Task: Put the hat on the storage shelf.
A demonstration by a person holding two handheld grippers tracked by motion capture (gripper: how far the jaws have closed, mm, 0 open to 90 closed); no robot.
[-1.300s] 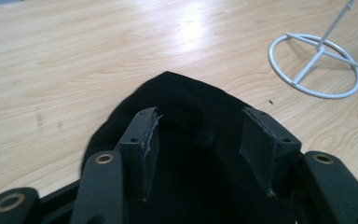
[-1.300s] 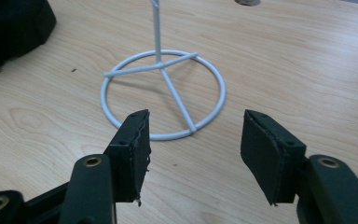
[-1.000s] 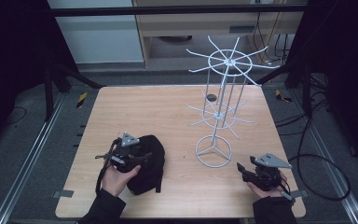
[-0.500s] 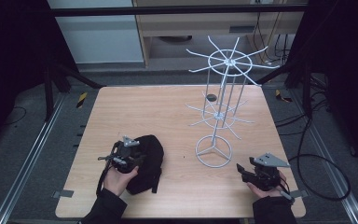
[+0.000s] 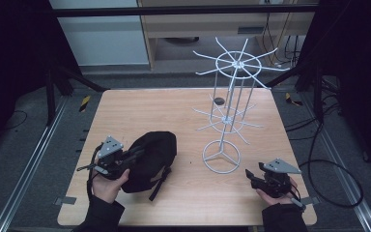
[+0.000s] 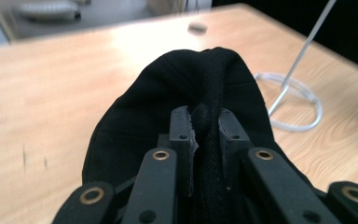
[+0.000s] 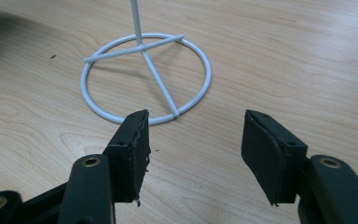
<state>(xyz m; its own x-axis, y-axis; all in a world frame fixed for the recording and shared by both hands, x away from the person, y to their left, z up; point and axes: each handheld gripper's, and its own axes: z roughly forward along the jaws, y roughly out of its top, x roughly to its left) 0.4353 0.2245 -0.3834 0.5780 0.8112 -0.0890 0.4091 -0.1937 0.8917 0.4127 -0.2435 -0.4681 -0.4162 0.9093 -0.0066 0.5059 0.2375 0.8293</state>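
A black cap (image 5: 153,153) lies on the wooden table (image 5: 140,111) at the front left. My left gripper (image 5: 137,154) reaches into it from the left. In the left gripper view the cap (image 6: 191,79) bulges ahead, and the left gripper (image 6: 204,122) is shut on a raised seam fold of its fabric. My right gripper (image 5: 249,175) rests at the front right, just right of the white wire stand's ring base (image 5: 221,157). In the right gripper view the right gripper (image 7: 196,135) is open with nothing between its jaws, close to the ring base (image 7: 157,77).
The white wire stand (image 5: 229,111) rises at the table's right centre, with two tiers of spoke arms spreading wide. A small dark disc (image 5: 219,101) lies behind it. Dark frame legs and cables surround the table on the floor.
My left gripper has drawn a little to the left with the cap's fold in it, and the cap has shifted shape. The right gripper has barely moved.
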